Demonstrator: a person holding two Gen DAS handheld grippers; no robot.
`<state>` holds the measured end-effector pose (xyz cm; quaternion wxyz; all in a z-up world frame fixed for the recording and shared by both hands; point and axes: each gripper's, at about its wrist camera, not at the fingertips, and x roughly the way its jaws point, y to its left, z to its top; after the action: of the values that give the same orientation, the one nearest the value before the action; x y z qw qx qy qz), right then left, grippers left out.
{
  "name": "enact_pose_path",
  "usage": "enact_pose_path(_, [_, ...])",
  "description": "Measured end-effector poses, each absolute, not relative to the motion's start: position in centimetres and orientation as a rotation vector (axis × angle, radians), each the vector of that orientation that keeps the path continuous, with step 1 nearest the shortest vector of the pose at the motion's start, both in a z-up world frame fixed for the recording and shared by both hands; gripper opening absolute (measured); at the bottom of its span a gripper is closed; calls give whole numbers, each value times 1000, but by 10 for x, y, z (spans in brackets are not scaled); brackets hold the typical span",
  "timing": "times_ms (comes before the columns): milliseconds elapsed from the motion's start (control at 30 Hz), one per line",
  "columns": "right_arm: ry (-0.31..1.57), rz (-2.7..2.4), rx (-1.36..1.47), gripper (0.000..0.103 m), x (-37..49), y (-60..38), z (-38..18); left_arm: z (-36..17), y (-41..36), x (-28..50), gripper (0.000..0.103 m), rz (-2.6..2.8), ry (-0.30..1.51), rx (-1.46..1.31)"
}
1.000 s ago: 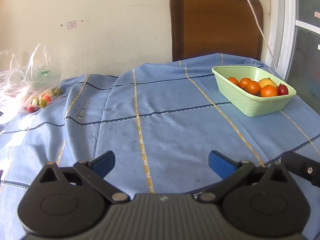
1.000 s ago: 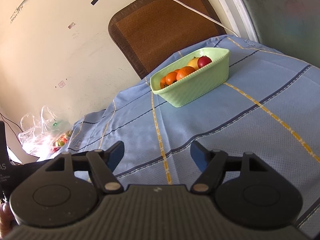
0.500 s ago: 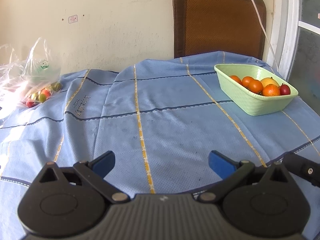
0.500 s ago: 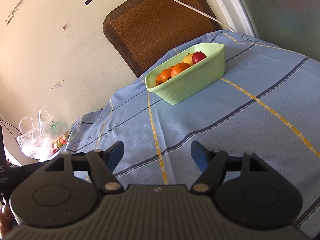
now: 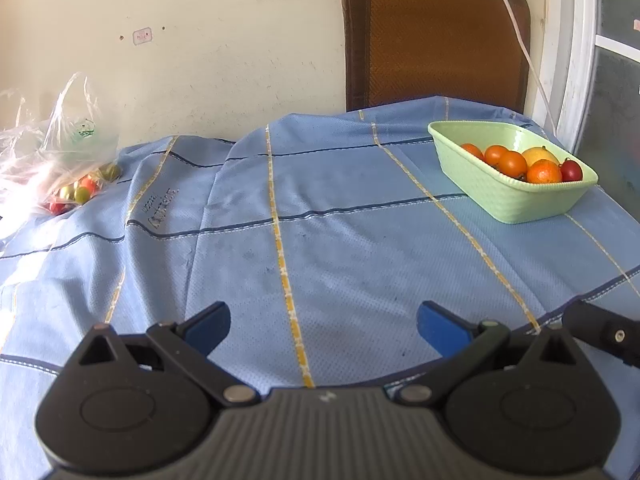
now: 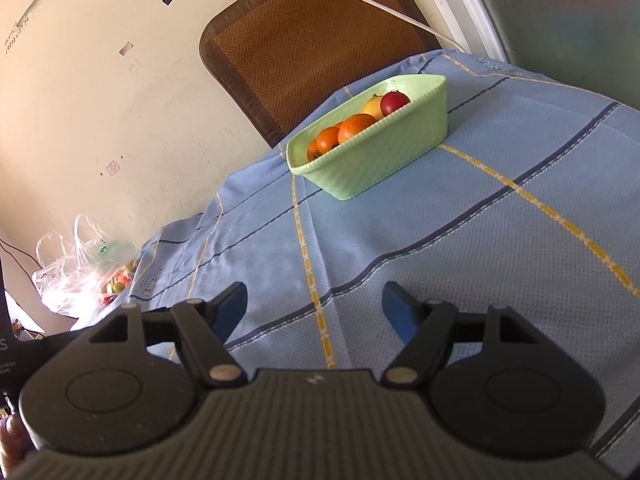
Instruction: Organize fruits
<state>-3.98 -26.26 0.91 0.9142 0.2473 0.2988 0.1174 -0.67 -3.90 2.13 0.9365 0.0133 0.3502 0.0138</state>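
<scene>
A pale green basket (image 5: pixel 516 200) (image 6: pixel 384 160) stands at the far right of the blue checked tablecloth (image 5: pixel 320 240). It holds several oranges (image 5: pixel 512 162), a yellow fruit (image 5: pixel 538 156) and a dark red fruit (image 5: pixel 571 170). A clear plastic bag (image 5: pixel 52 160) (image 6: pixel 80 272) with small red, orange and green fruits lies at the far left. My left gripper (image 5: pixel 323 326) is open and empty over the near middle of the cloth. My right gripper (image 6: pixel 314 306) is open and empty too, low over the cloth, well short of the basket.
A brown woven chair back (image 5: pixel 436 36) leans on the cream wall behind the table. A white cable (image 5: pixel 520 36) hangs past it. A white door frame (image 5: pixel 576 48) stands at the right. Part of the right gripper (image 5: pixel 604 332) shows by the table's near right edge.
Both grippers have shifted slightly, so the basket sits a little further right and lower in the left view and further left in the right view. Both stay open and empty.
</scene>
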Motion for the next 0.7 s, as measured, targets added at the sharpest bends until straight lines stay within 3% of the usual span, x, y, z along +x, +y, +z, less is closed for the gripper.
enact_pose_path(700, [616,236,521,78,-40,-266,9,19,-45,-7,103,49,715,73])
